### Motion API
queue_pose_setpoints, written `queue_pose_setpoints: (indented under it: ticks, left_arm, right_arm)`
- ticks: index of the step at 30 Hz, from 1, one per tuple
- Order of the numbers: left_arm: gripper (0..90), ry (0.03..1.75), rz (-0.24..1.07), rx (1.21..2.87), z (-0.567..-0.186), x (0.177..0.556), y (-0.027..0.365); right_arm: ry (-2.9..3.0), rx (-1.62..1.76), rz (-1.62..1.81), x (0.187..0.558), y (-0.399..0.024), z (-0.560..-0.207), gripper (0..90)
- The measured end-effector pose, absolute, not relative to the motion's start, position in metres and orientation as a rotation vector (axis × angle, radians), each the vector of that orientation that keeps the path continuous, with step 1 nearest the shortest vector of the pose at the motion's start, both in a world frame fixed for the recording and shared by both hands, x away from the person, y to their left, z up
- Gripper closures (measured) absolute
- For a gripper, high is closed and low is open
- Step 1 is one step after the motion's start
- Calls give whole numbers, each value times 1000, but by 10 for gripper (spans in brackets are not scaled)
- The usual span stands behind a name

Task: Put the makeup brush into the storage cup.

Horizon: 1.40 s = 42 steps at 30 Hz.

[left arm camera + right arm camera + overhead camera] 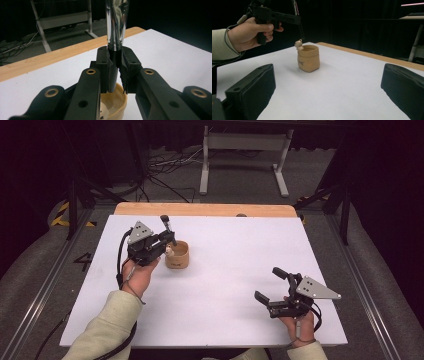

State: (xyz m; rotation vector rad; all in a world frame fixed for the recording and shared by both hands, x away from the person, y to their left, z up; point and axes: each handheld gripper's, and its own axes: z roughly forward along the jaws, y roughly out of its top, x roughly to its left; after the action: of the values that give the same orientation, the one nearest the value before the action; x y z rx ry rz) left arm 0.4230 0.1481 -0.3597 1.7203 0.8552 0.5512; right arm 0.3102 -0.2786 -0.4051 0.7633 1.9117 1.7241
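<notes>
Toward the far-left part of the white worktop [235, 285], the left gripper [115, 65] pinches a slim shiny metal-and-black pen [115, 27] upright, its tip poised over the tan sack-shaped ceramic pot [177, 255], likely to drop it in. Near the front-right corner, the right gripper [271, 286] rests with jaws spread, empty.

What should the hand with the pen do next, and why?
Probably lower it a little, straight down. The left tool is shut on the pen, holding it upright, and its lower end hangs just above the opening of the tan cup. A short drop should put the pen inside the cup.
</notes>
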Motion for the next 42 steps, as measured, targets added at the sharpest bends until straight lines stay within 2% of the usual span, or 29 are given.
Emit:
queue_pose_setpoints:
  ticks: [13, 42]
  left_arm:
    - [787, 845, 541, 1703, -374, 431, 140]
    - [785, 882, 528, 1775, -405, 436, 134]
  right_arm:
    - [1911, 748, 1779, 308, -278, -405, 0]
    - [1929, 719, 1823, 308, -275, -405, 0]
